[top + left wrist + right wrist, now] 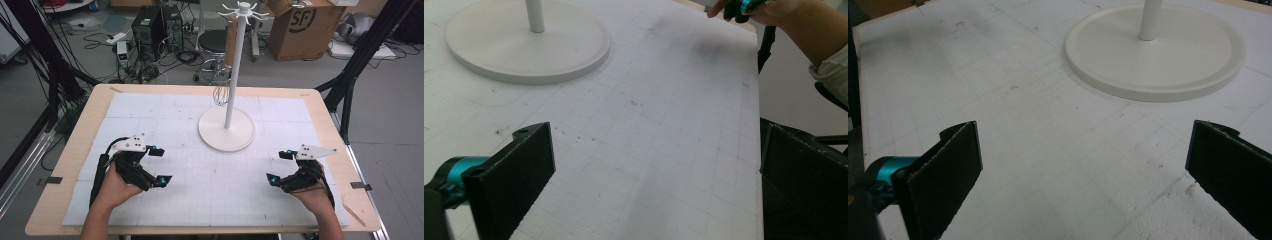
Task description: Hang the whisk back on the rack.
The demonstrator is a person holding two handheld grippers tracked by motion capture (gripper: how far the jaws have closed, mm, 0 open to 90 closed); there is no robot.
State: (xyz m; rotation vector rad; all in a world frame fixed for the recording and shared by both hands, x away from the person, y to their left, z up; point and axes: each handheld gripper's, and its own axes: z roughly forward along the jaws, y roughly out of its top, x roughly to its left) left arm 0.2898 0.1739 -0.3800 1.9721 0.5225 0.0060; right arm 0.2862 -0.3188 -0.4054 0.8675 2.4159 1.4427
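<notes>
Jaws on both grippers stand spread wide with nothing between them: the left gripper (159,166) and the right gripper (279,167) are each held low over the white mat (165,112) near the table's front edge, well apart from one another. Between them and farther back stands the white stand (227,127), its round base flat on the mat and its pole upright. A wire whisk (221,92) hangs beside the pole, above the base.
</notes>
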